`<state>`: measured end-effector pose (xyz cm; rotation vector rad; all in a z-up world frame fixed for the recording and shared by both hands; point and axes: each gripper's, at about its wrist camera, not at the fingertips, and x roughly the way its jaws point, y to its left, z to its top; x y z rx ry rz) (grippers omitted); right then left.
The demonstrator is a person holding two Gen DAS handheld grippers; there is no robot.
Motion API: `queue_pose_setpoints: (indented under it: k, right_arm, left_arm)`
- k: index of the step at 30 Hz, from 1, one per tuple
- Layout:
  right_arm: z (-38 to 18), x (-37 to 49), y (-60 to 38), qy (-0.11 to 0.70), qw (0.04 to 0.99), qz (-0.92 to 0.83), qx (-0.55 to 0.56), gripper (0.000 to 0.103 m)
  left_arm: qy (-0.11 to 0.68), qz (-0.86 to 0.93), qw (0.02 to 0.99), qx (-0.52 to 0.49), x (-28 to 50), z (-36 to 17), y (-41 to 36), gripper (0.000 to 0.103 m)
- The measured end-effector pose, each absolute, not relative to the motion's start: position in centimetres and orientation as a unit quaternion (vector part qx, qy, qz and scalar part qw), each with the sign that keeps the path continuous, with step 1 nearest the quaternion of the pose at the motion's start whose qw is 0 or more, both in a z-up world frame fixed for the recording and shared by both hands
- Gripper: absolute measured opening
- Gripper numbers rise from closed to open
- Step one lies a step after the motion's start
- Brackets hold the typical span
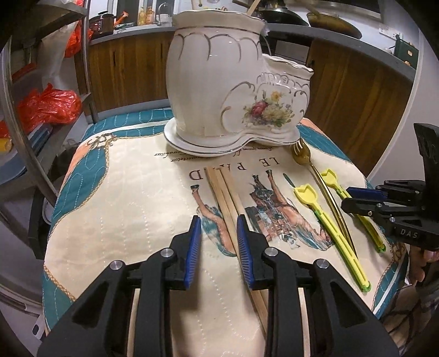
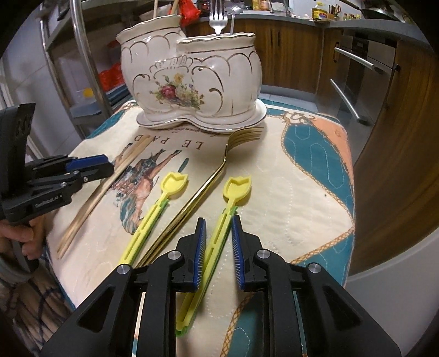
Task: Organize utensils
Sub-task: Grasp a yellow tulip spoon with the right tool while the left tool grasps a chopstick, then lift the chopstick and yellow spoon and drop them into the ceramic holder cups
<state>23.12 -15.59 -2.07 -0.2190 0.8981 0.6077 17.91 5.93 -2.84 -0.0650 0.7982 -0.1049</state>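
my left hand-held gripper (image 1: 216,233) is released, its jaws spread wide, and the chopsticks (image 1: 227,197) lie right under the gap between them. their long axis runs almost straight away from me toward the white holder (image 1: 219,82), tips stopping just short of its saucer, so my jaws already sit across them and closing would pinch them side to side. i judge they are flat on the cloth (image 1: 123,192) covering the tabletop, not yet lifted.

my right hand-held gripper (image 2: 218,241) is also released, straddling the handle of the right-hand yellow spoon (image 2: 219,219), which points toward the holder (image 2: 192,82) too, bowl end nearer it. the gold fork (image 2: 208,186) lies just left of that spoon, prongs nearly at the holder's saucer, and the other yellow spoon (image 2: 156,208) lies left of the fork.

so the chopsticks belong to my left side, the spoons and fork to my right. a steel fork (image 2: 218,19) already stands in the holder.
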Motion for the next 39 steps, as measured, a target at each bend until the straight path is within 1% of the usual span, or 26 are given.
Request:
queue_pose_setpoints:
  k: [6,10,15,19,24,26,29,32,35,36,39]
  right_arm:
    - [-1.9,23.1,-15.7,0.428,0.85,0.29,-0.107,0.021]
    - [-2.0,23.0,-15.5,0.428,0.848,0.291,-0.114,0.021]
    - [-1.7,23.9,-15.5,0.458,0.83,0.299,-0.107,0.021]
    - [-1.3,24.8,-14.1,0.497,0.798,0.3,-0.16,0.021]
    - [-1.1,26.5,-12.4,0.561,0.739,0.306,-0.214,0.021]
    - [-1.0,27.0,-12.0,0.578,0.724,0.301,-0.226,0.019]
    - [-1.0,27.1,-11.6,0.594,0.706,0.285,-0.259,0.019]
    - [-1.1,27.2,-11.3,0.607,0.693,0.262,-0.287,0.019]
    - [-1.2,27.3,-11.1,0.616,0.687,0.25,-0.293,0.018]
    - [-1.2,27.3,-11.0,0.618,0.687,0.249,-0.293,0.015]
    - [-1.2,27.6,-10.7,0.622,0.688,0.25,-0.278,0.011]
  left_arm:
    - [0.4,-0.054,0.914,-0.042,17.9,-2.9,6.3,0.023]
    - [0.427,-0.056,0.902,-0.025,18.6,-2.7,6.0,0.023]
    - [0.498,-0.077,0.864,-0.012,20.5,-2.0,6.1,0.023]
    - [0.557,-0.098,0.825,-0.002,21.9,-1.6,6.4,0.023]
    - [0.6,-0.104,0.793,0.027,23.3,-1.5,6.0,0.018]
    - [0.608,-0.105,0.787,0.032,23.6,-1.5,6.2,0.013]
    - [0.618,-0.105,0.778,0.034,24.4,-1.5,6.7,0.008]
    - [0.629,-0.109,0.769,0.041,24.6,-1.6,7.0,0.008]
    - [0.639,-0.113,0.759,0.052,24.6,-1.8,7.2,0.008]
    - [0.641,-0.114,0.757,0.055,24.6,-1.8,7.3,0.008]
    - [0.644,-0.116,0.753,0.069,24.6,-1.8,7.2,0.005]
